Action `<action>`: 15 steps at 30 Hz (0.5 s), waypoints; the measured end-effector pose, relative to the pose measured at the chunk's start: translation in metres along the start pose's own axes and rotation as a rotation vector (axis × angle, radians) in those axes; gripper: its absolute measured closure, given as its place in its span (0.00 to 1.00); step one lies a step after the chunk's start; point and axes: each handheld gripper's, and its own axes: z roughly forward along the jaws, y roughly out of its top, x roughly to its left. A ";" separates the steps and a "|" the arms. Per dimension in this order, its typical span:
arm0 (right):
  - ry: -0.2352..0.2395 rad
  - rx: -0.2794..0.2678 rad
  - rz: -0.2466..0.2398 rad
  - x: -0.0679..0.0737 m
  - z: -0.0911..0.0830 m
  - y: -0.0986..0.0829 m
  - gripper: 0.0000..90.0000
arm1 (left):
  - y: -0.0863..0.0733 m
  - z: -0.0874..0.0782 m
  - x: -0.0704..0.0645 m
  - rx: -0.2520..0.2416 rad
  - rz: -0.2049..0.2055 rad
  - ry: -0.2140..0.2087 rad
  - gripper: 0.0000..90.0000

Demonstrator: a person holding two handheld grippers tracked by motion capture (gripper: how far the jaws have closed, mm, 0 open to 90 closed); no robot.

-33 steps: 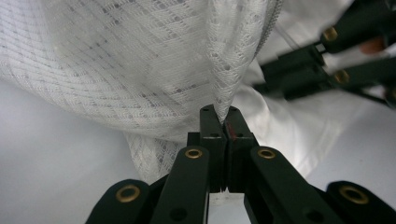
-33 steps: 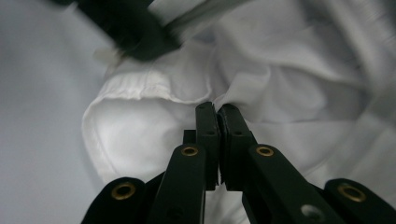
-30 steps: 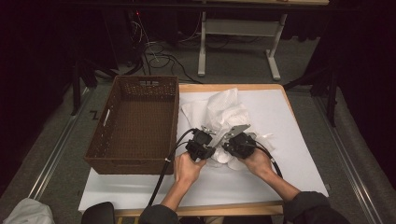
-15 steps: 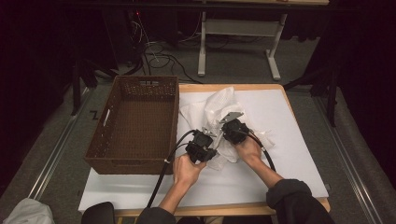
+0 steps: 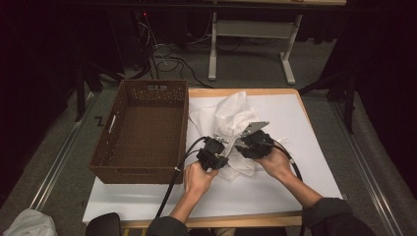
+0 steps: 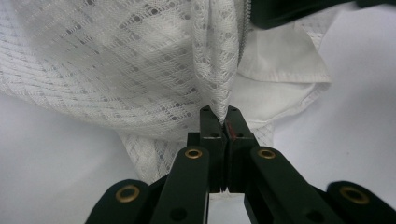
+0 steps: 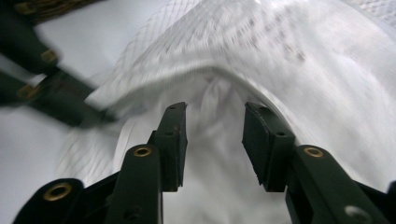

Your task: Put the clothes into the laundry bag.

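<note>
A white mesh laundry bag (image 5: 231, 118) with white cloth inside lies bunched on the white table cover (image 5: 295, 187). My left gripper (image 5: 220, 150) is shut on a pinched fold of the mesh bag (image 6: 140, 70), and the zipper edge runs just above its tips (image 6: 219, 116). My right gripper (image 5: 239, 146) is open, its jaws standing apart around white cloth (image 7: 215, 140) under the bag's rim. In the right gripper view the left gripper (image 7: 56, 98) shows blurred at the left.
A brown wicker basket (image 5: 142, 132) stands at the left of the table, beside the bag. Cables trail from both grippers toward the front edge. A grey table frame (image 5: 246, 39) and floor cables lie beyond the far edge.
My right gripper has shifted left and toward the left gripper, against the bag's opening. The left gripper has held its pinch in place.
</note>
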 end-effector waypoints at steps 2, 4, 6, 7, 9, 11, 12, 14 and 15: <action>0.017 0.009 0.006 -0.003 -0.014 -0.009 0.65 | 0.001 0.001 0.000 0.002 0.002 0.005 0.98; 0.033 0.048 0.017 -0.004 -0.020 -0.018 0.63 | 0.001 0.002 0.000 0.007 0.002 0.006 0.98; 0.050 0.085 0.021 -0.005 -0.020 -0.026 0.60 | 0.002 0.003 0.000 0.011 0.002 0.005 0.98; 0.055 0.098 0.022 -0.005 -0.019 -0.031 0.58 | 0.002 0.004 0.000 0.014 0.003 0.004 0.98; 0.071 0.133 0.049 -0.004 -0.011 -0.040 0.55 | 0.002 0.005 -0.001 0.014 0.006 0.004 0.98; 0.076 0.163 0.054 -0.002 -0.002 -0.045 0.52 | 0.002 0.005 -0.001 0.016 0.007 0.004 0.98; 0.076 0.178 0.047 -0.001 0.004 -0.048 0.51 | 0.002 0.005 -0.001 0.016 0.007 0.003 0.98; 0.084 0.193 0.058 0.000 0.014 -0.050 0.52 | 0.002 0.005 -0.001 0.018 0.007 -0.001 0.98; 0.084 0.204 0.063 0.000 0.018 -0.051 0.55 | 0.002 0.005 -0.001 0.018 0.007 -0.001 0.98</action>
